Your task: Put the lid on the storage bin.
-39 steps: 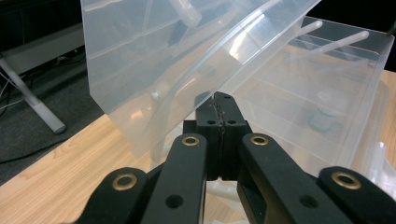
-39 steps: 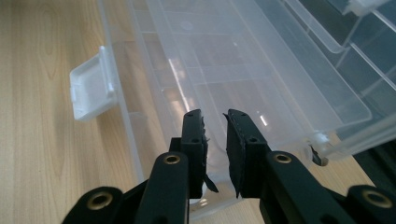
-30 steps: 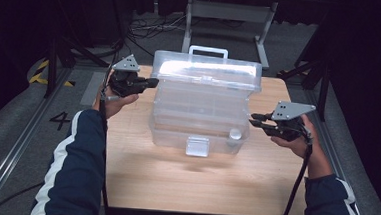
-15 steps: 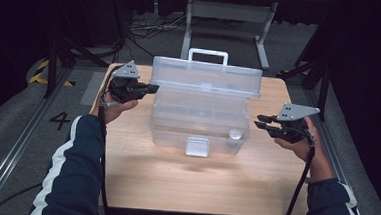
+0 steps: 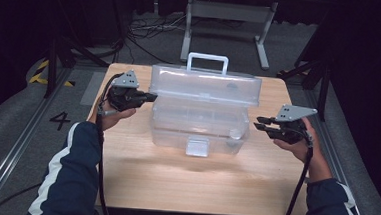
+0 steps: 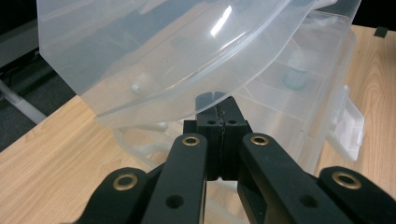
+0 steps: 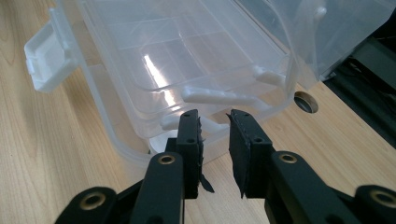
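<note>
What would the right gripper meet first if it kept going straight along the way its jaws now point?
Most likely the clear plastic box: the right gripper points at its near end wall, where white hinge arms sit just ahead of the slightly parted, empty jaws. Depth is hard to judge.

Clear plastic box (image 5: 203, 113), pale wooden table (image 5: 174, 181), white latch (image 5: 197, 147).

light: bright on table (image 5: 139, 179), dark surround | glare: clear box (image 5: 203, 119) lid | focus: sharp, near jaws soft
</note>
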### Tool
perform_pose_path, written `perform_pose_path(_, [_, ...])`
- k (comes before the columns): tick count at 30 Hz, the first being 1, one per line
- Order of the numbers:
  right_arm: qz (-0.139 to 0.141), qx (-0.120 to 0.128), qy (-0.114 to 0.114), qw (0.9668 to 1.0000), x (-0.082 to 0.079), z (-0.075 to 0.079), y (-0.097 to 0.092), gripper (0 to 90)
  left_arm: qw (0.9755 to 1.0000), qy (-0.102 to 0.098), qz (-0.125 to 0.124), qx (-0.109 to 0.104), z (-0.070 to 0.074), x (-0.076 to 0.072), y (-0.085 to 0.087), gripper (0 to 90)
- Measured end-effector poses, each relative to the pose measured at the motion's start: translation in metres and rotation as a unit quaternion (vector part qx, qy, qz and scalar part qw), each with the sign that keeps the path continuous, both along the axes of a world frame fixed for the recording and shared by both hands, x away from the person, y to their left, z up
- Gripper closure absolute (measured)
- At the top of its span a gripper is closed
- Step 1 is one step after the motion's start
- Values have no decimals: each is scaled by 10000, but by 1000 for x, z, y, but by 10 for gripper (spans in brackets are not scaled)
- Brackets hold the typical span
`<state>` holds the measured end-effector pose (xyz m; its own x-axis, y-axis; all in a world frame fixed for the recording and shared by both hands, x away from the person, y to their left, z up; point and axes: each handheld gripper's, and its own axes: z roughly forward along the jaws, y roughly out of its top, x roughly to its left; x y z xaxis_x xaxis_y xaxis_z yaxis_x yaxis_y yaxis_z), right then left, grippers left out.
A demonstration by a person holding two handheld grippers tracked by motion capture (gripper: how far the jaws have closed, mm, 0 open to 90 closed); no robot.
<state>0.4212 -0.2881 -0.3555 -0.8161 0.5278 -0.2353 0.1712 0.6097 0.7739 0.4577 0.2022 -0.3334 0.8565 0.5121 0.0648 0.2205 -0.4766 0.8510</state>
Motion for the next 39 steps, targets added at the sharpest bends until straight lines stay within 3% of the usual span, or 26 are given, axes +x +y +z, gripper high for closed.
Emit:
perform_pose_path(7, [-23, 4, 32, 10000, 1, -2, 0, 740, 10000, -16, -9, 29, -5, -5, 1, 900])
perform_pose_path(25, [-167, 18, 41, 9999, 2, -5, -4, 727, 9999, 9, 18, -157, -17, -16, 5, 900])
perform_pose_path(39, [-464, 181, 97, 9987, 8, -9, -12, 601, 9999, -33, 72, 132, -22, -27, 4, 900])
